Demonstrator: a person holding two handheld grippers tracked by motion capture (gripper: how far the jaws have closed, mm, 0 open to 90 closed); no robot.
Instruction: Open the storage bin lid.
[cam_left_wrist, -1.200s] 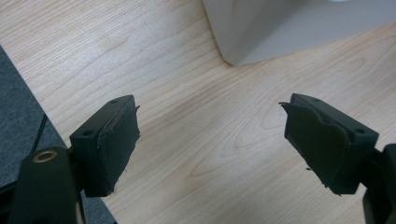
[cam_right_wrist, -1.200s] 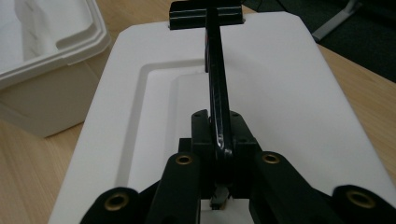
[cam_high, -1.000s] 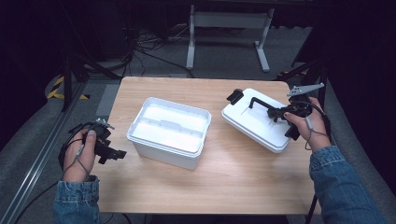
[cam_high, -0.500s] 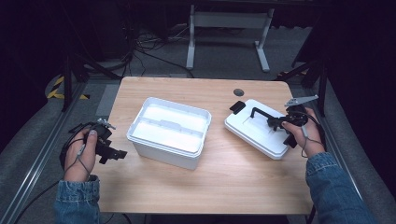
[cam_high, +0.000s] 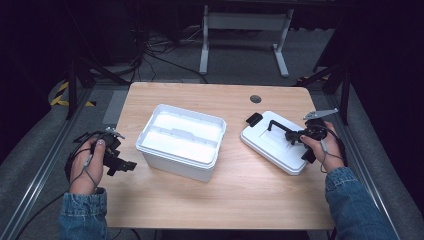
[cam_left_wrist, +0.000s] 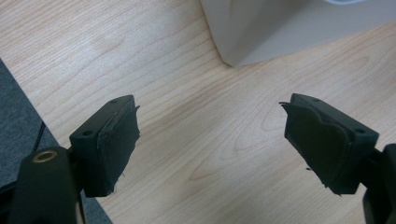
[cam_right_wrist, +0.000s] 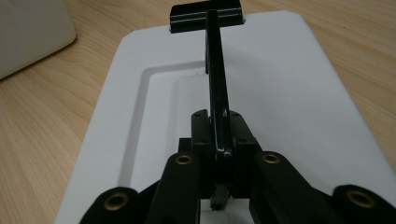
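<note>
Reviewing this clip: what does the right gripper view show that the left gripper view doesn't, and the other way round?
Right gripper view: the right gripper shut on the black handle of the white lid, which lies flat on the table.
Left gripper view: the left gripper, jaws wide apart with nothing between them, over bare wood at the table's edge, with dark floor beyond.
Both: the wooden table and part of the white box.

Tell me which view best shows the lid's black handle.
Right gripper view: the black handle runs down the white lid, pinched between the right gripper's jaws. High view shows the handle small and far off. Left gripper view has wood tabletop and a box corner.
</note>
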